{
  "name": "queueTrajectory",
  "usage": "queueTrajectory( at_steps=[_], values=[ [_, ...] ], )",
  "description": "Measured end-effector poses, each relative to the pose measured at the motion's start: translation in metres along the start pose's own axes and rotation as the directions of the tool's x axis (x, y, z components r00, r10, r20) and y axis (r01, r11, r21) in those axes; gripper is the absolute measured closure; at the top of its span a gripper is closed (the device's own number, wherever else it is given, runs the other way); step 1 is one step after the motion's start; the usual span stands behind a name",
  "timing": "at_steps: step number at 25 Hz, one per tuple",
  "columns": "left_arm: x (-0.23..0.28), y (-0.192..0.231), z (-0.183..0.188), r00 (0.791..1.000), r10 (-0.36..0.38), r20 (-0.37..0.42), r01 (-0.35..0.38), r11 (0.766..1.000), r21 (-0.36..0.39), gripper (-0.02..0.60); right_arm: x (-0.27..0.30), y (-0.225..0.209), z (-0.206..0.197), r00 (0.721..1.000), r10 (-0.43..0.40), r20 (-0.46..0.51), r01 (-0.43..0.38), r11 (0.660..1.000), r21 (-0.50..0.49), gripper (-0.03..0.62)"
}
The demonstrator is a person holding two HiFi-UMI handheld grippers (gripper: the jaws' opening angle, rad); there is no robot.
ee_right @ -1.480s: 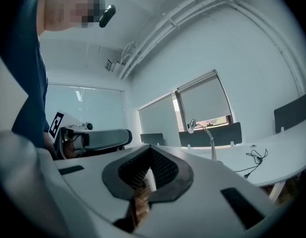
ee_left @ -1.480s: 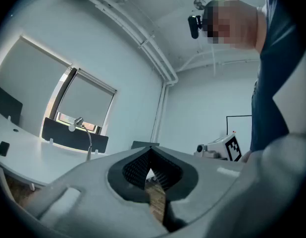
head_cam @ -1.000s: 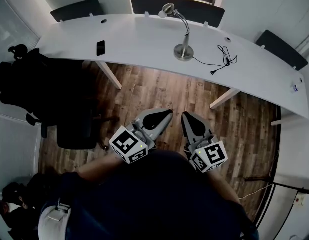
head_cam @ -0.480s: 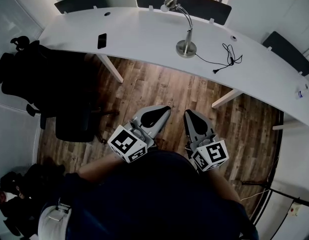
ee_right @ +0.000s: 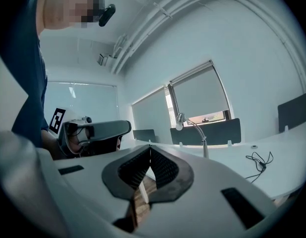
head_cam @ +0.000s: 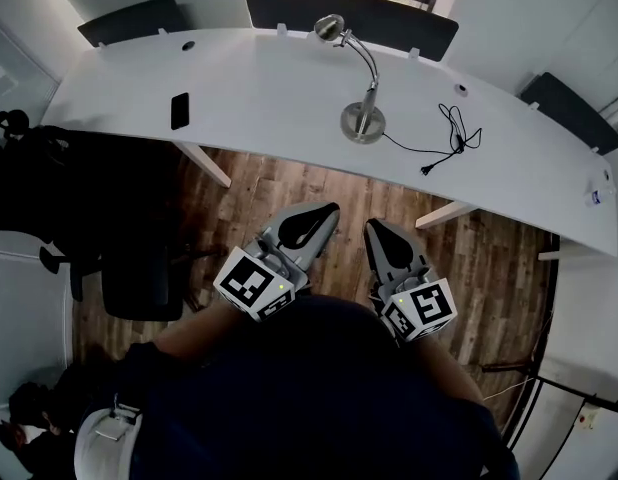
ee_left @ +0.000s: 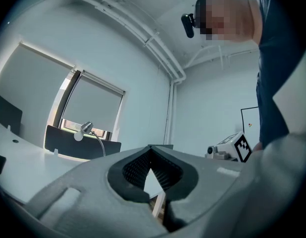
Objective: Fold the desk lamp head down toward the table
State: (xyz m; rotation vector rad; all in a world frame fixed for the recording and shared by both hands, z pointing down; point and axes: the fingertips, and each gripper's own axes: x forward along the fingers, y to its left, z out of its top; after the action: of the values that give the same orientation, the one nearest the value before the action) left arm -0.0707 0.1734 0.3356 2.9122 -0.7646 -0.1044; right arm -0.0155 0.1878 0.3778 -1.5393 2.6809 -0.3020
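Desk lamp (head_cam: 363, 122) stands on the white desk (head_cam: 269, 98) at twelve o'clock, head raised. Left gripper (head_cam: 327, 210) and right gripper (head_cam: 373, 226), jaws pressed together, hover near six o'clock.

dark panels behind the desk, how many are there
3 in the head view: left panel at the desk's left end, middle panel behind the lamp, right panel at its right end. Others may be out of frame.

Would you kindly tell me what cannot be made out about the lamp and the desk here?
Head view: any joint in the neck of the desk lamp, too small.
Head view: the small object at the right end of the table, too small to name.
Left gripper view: the lamp's base, hidden behind the body of the left gripper.
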Motion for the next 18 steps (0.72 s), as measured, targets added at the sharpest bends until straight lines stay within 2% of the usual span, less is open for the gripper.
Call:
queueTrajectory(
  at_steps=[4,9,13,18],
  values=[
    [0.033,0.058,0.015,0.999,-0.052,0.011,0.052,0.999,0.016,0.575,0.055,-0.031,0.014,0.998,-0.061,-0.004,0.061,0.998,0.001,0.583],
    [0.063,0.115,0.030,0.995,-0.103,-0.016,0.103,0.994,0.018,0.575,0.108,-0.062,0.028,0.992,-0.125,0.003,0.125,0.992,-0.009,0.583],
    [0.084,0.145,0.032,0.996,-0.091,-0.018,0.091,0.996,0.003,0.575,0.129,-0.089,0.028,0.987,-0.162,-0.012,0.163,0.986,0.023,0.583],
    [0.109,0.169,0.034,0.999,-0.029,-0.019,0.029,0.999,0.017,0.575,0.147,-0.114,0.031,0.991,-0.134,-0.026,0.135,0.990,0.029,0.583]
  ],
)
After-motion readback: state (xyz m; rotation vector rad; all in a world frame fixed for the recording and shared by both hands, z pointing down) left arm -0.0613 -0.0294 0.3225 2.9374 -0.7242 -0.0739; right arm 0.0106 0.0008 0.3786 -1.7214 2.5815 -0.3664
